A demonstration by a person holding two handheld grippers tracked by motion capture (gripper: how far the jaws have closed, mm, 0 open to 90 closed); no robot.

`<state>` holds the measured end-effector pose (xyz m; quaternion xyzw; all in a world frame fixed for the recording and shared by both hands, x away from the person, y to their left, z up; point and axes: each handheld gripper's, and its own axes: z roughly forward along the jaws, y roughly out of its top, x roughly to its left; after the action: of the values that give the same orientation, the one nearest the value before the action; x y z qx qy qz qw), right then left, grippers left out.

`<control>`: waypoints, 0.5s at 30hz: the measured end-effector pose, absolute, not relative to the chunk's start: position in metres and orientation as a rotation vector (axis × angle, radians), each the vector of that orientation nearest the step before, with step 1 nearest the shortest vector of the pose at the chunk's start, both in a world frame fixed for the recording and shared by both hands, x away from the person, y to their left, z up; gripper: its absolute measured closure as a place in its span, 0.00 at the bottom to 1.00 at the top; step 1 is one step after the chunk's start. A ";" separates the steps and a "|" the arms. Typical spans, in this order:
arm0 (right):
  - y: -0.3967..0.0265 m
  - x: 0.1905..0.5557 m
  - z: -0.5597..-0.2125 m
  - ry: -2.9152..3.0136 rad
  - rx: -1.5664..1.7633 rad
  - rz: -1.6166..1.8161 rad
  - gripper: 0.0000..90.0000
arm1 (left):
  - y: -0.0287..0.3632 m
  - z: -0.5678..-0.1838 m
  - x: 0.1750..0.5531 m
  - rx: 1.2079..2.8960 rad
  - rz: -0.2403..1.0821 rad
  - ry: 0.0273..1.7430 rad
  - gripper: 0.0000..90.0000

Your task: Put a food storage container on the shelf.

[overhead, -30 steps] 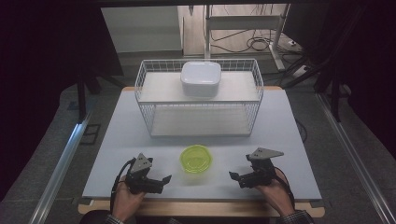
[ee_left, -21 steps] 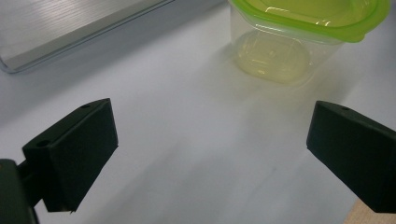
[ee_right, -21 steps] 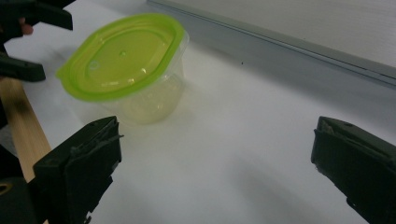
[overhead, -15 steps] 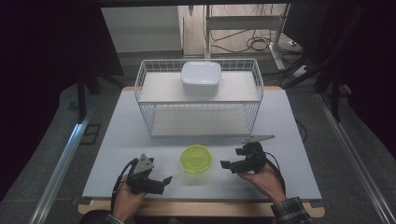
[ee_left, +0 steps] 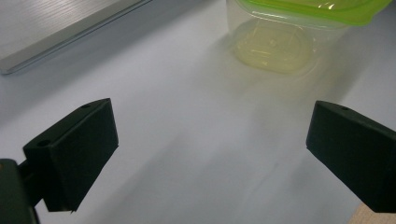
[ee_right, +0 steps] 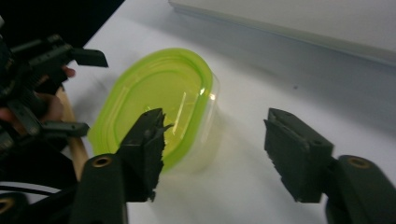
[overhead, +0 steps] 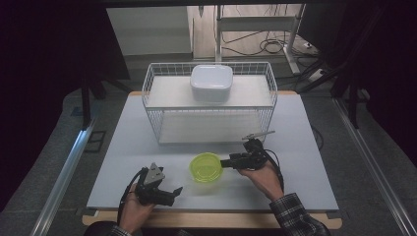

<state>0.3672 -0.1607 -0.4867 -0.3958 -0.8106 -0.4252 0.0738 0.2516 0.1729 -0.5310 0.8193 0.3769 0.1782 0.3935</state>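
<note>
The green container (overhead: 206, 167) sits upright and lidless near the front edge of the white table (overhead: 305, 147), between the two grippers and in front of the wire basket (overhead: 152, 105). In the left gripper view the container (ee_left: 280, 32) shows a clear lower body under a green rim, standing ahead of the jaws and apart from them. The right gripper (overhead: 227, 162) lies level at the container's right side, held by the person's right hand (overhead: 263, 177), whose plaid sleeve (overhead: 295, 216) enters from the bottom of the high view. Its jaws have just been closing. In the right gripper view, the right gripper (ee_right: 212, 140) has one jaw over the container's rim (ee_right: 154, 98) and the other jaw out over bare table, apart from the container wall; the pads are not pressing on the container, so the fingers remain released. The left gripper (overhead: 174, 191) rests low on the table to the front left of the container, held in the left hand (overhead: 135, 209). In its own view the left gripper (ee_left: 210, 154) has its jaws spread wide with nothing but table surface between them, so its fingers are released. A white box (overhead: 211, 82) rests upside down on top of the basket, at the rear, well apart from both grippers.
</note>
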 end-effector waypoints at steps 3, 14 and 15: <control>-0.153 0.373 -0.490 -2.398 -1.192 -1.255 0.50 | 0.172 -0.531 0.251 2.085 0.456 0.954 0.02; -0.146 0.385 -0.501 -2.216 -1.264 -1.184 0.75 | 0.169 -0.532 0.250 2.117 0.457 0.922 0.02; -0.146 0.386 -0.502 -2.206 -1.271 -1.178 0.79 | 0.168 -0.532 0.250 2.120 0.460 0.920 0.02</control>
<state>0.3860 -0.1459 -0.5018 -0.4468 -0.7752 -0.4140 0.1673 0.2502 0.1685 -0.5317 0.8312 0.3606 0.1802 0.3829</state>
